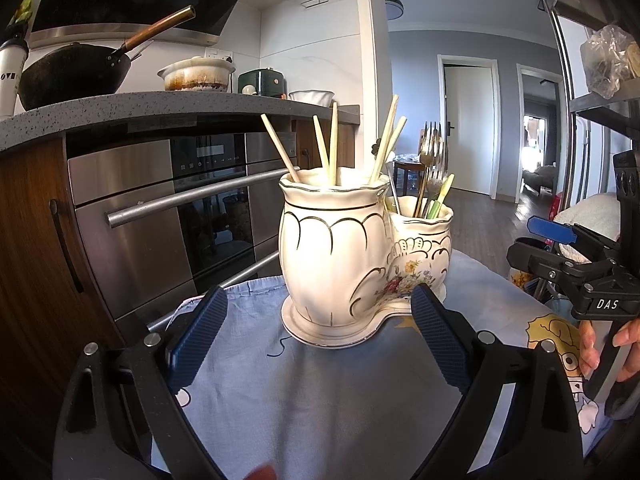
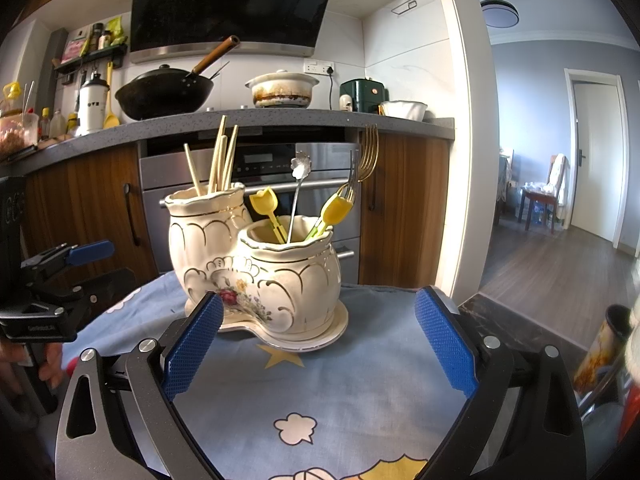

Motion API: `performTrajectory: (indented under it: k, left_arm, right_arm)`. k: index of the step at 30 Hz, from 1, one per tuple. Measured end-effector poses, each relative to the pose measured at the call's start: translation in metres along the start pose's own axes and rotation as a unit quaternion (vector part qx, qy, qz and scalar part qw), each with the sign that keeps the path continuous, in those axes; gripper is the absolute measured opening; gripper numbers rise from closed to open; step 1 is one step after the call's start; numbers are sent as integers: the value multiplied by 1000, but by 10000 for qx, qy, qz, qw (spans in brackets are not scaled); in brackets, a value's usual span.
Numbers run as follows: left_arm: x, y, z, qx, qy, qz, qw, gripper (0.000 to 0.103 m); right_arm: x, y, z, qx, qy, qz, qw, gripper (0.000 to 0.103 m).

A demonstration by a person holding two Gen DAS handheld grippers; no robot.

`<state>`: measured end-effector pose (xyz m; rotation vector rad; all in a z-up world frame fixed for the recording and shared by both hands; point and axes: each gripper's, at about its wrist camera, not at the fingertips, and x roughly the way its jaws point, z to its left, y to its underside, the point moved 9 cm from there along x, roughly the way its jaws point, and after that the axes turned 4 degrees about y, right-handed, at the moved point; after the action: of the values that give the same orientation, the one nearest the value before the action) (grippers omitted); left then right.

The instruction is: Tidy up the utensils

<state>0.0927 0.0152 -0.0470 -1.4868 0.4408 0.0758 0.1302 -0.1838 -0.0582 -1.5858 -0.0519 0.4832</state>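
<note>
A cream double-pot ceramic utensil holder (image 1: 340, 256) (image 2: 260, 276) stands on a blue cartoon cloth (image 1: 320, 392) (image 2: 340, 380). Its taller pot holds several pale chopsticks (image 1: 332, 144) (image 2: 220, 156). The shorter pot holds gold and silver forks (image 1: 430, 160) (image 2: 364, 160), a flower-handled spoon (image 2: 298, 188) and yellow-topped picks (image 2: 336, 208). My left gripper (image 1: 316, 336) is open just in front of the holder, nothing between its blue pads. My right gripper (image 2: 320, 340) is open too, its pads either side of the holder's base, touching nothing. Each gripper shows at the other view's edge.
Behind stands a steel oven (image 1: 160, 208) (image 2: 256, 176) under a grey counter (image 1: 120, 108) with a black wok (image 2: 164, 94), a clay pot (image 2: 282, 90) and a green appliance (image 2: 362, 94). A rack (image 1: 600, 60) rises at the right. A hallway (image 2: 560, 248) opens to the right.
</note>
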Motion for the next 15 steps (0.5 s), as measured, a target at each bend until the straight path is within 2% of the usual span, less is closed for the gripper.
performTrajectory:
  k: [15]
  left_arm:
    - [2, 1, 1, -44, -45, 26, 10000, 92]
  right_arm:
    - [0, 1, 0, -1, 1, 0, 10000, 96]
